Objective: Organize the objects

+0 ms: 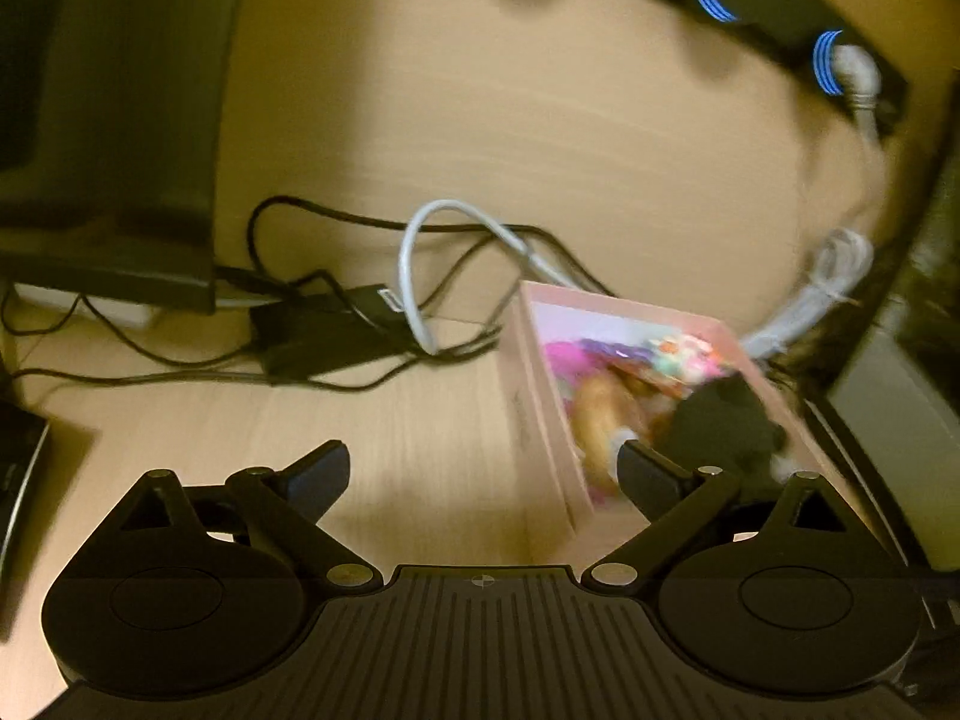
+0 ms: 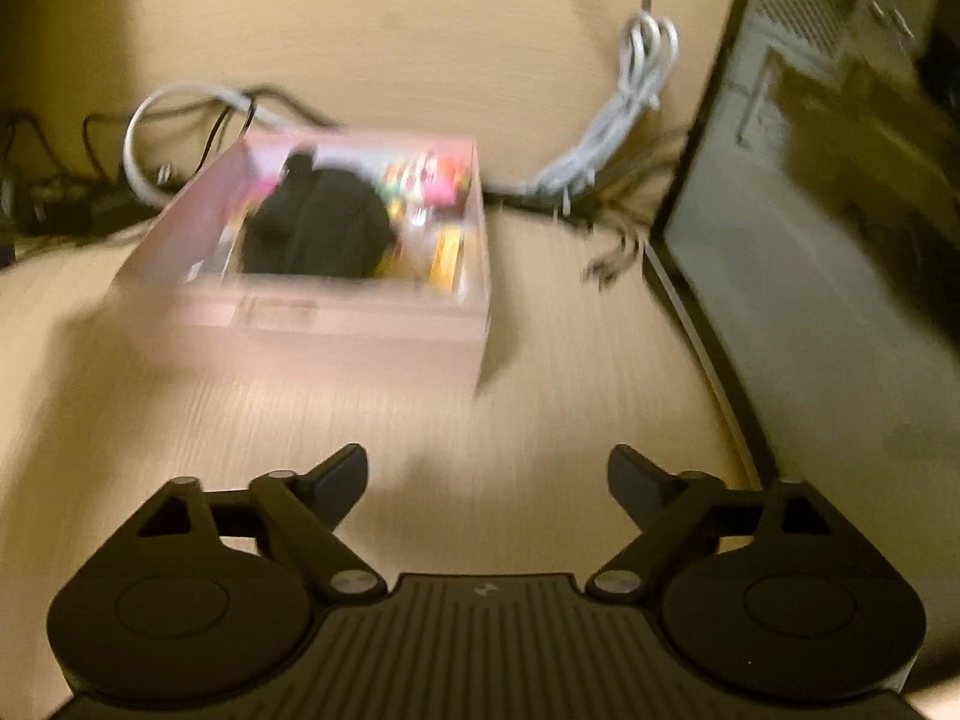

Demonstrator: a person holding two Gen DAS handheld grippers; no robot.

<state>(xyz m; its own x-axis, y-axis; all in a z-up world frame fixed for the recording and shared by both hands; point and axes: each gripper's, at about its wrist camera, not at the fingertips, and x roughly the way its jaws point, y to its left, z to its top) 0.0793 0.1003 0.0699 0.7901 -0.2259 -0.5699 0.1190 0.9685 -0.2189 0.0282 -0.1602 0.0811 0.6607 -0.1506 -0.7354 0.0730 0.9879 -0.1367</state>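
Light wood desk (image 2: 540, 420) under both cameras, both views motion-blurred.

Left gripper (image 1: 483, 471): fingers spread wide, nothing between them, released. Right-hand finger (image 1: 651, 474) overlapped the near corner of the pink box (image 1: 537, 414) in frame; couldn't tell whether it touched.

Right gripper (image 2: 487, 477): fingers equally wide, empty, hovering over bare desk, well short of the pink box (image 2: 360, 318).

Box was open-topped and sat on the desk near the back wall, just beside the cable tangle. Contents: a black soft item (image 2: 318, 222) on top filling most of the middle, mixed colourful bits (image 2: 429, 180) along the far side (pink, green, yellow), an orange-yellow piece (image 2: 447, 258) at the right edge. Left view also showed a brownish rounded thing (image 1: 600, 420) under the black item (image 1: 726, 420). Too blurred to identify any of them.

Surroundings: black power brick (image 1: 324, 336) with black leads, grey cable loop (image 1: 438, 240), bundled grey cable (image 2: 624, 108), dark PC case (image 2: 828, 240) to the right.

Faint rectangular label on the box's near wall, unreadable. No legible text anywhere.
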